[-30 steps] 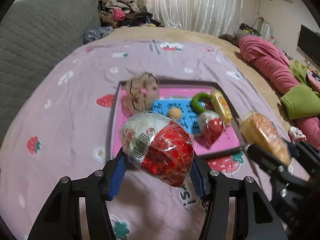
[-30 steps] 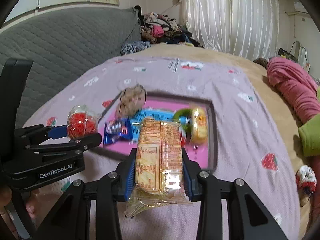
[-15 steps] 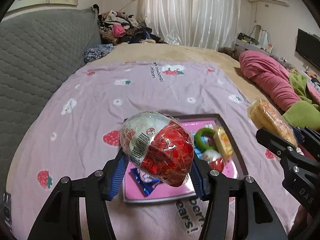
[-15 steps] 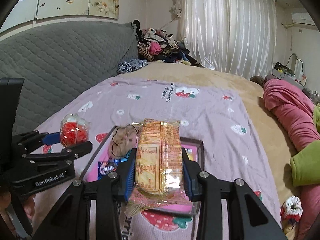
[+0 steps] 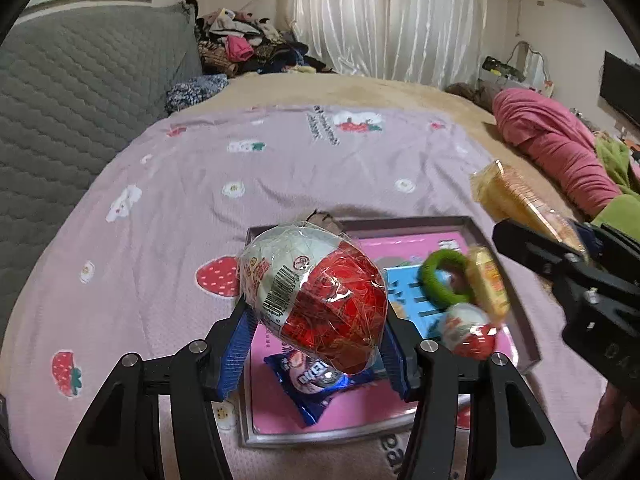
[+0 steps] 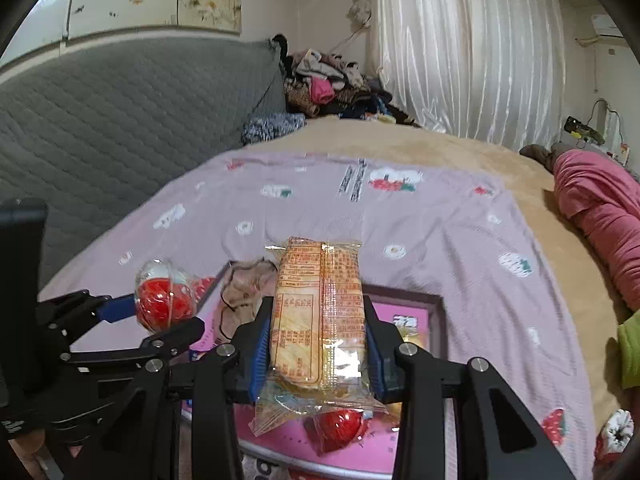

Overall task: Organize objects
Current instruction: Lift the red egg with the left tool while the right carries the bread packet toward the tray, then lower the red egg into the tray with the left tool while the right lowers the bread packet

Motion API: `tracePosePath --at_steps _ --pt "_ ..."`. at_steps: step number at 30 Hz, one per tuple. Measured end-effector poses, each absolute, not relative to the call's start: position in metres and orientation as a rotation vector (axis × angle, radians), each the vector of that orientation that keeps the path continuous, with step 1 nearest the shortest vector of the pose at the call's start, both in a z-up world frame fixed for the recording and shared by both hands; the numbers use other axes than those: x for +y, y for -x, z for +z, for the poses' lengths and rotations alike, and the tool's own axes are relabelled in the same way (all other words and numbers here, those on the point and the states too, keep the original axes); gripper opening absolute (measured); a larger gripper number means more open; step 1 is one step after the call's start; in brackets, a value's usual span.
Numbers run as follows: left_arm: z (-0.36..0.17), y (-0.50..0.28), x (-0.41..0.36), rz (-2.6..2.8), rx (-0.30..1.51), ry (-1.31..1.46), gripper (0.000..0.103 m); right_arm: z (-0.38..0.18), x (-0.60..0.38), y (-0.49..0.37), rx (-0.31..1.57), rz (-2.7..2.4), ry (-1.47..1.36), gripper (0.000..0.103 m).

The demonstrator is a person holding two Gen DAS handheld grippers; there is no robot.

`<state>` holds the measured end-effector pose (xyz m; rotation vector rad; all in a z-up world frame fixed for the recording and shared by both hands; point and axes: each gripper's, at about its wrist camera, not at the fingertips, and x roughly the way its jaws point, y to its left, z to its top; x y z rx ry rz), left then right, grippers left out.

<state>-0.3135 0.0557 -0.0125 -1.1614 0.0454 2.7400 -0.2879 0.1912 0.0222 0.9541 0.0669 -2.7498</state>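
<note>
Blue cookie packet (image 5: 316,384) shows only leftward; left claw (image 5: 316,344) grips egg (image 5: 316,296), right claw (image 6: 316,356) crackers (image 6: 318,312).

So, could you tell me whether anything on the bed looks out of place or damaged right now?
Nothing looks damaged or spilled. The left gripper holds a wrapped egg and the right gripper a cracker pack, both above the tray. The snacks in the tray lie jumbled, and clothes are piled at the bed's far corner.
</note>
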Motion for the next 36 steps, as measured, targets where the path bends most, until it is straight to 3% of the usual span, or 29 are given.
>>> tracePosePath --at_steps 19,36 --pt "-0.095 0.358 0.063 2.676 0.04 1.209 0.059 -0.069 0.189 0.342 0.083 -2.744 -1.062 0.04" --pt "-0.103 0.358 0.064 2.702 0.055 1.197 0.059 -0.097 0.187 0.355 0.104 -2.733 -1.186 0.04"
